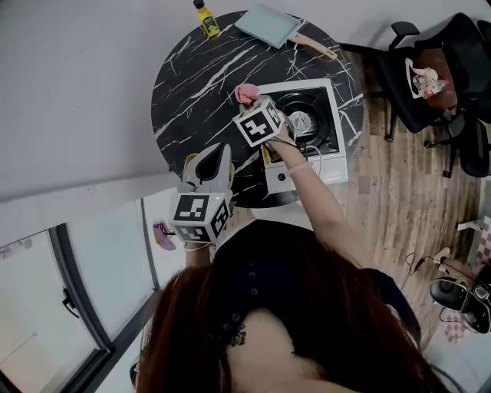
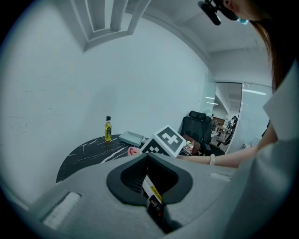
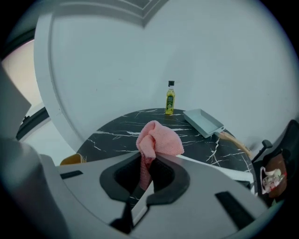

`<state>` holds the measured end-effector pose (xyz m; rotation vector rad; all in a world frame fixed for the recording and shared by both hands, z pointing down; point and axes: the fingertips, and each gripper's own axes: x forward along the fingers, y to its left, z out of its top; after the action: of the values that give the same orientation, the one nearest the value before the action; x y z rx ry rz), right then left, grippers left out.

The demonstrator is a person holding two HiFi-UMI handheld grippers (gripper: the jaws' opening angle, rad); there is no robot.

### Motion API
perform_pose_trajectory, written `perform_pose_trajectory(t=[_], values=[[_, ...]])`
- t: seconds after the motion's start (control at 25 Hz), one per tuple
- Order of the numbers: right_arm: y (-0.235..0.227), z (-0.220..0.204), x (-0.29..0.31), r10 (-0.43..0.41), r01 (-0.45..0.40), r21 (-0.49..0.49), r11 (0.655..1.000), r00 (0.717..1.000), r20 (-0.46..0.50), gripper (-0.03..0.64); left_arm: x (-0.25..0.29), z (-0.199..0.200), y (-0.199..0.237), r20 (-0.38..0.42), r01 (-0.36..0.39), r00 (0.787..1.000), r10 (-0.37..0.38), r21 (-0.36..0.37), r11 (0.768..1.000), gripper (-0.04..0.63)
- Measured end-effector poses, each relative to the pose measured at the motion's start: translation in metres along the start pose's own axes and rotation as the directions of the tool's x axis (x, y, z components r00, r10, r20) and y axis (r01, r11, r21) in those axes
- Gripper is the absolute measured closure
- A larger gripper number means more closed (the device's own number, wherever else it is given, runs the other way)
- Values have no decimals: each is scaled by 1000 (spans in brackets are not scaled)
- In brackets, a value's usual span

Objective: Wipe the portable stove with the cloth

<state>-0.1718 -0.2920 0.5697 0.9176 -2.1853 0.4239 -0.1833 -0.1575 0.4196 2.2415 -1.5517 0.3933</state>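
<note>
The white portable stove with a black burner sits on the right part of the round black marble table. My right gripper hangs over the stove's left edge, shut on a bunched pink cloth. In the right gripper view the cloth stands up from the pinched jaws of my right gripper, with the stove's white rim just beyond. My left gripper is held at the table's near edge, shut, with nothing in it. In the left gripper view my left gripper faces the cloth.
A yellow oil bottle and a grey square pan with a wooden handle stand at the table's far edge. Black office chairs stand on the wooden floor to the right. A wall runs along the left.
</note>
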Motion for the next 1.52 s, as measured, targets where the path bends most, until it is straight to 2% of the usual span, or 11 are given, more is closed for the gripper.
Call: perform_pose_trajectory(t=[0.28,0.48,0.64,1.08,1.52], values=[[-5,16,-64,-33,36,-10,999,980,194,580,-8,10,-7,54,-2,999,1,18,1000,583],[-5,18,-119,-60,71,-26,997,952,301,580,-14,18,-25,102,17,995,-21,38,999,583],[-7,13,-166,-95,98,10,995,927,362,580,-19,24,-46,143,40,989,-49,60,997,583],[-4,-29,-267,-186,182,53,982,869,459,580,-53,17,-105,202,80,974,-99,98,992,583],[19,-72,-326,-203,200,60,978,844,496,580,-100,3,-154,250,74,963,-103,123,990,583]])
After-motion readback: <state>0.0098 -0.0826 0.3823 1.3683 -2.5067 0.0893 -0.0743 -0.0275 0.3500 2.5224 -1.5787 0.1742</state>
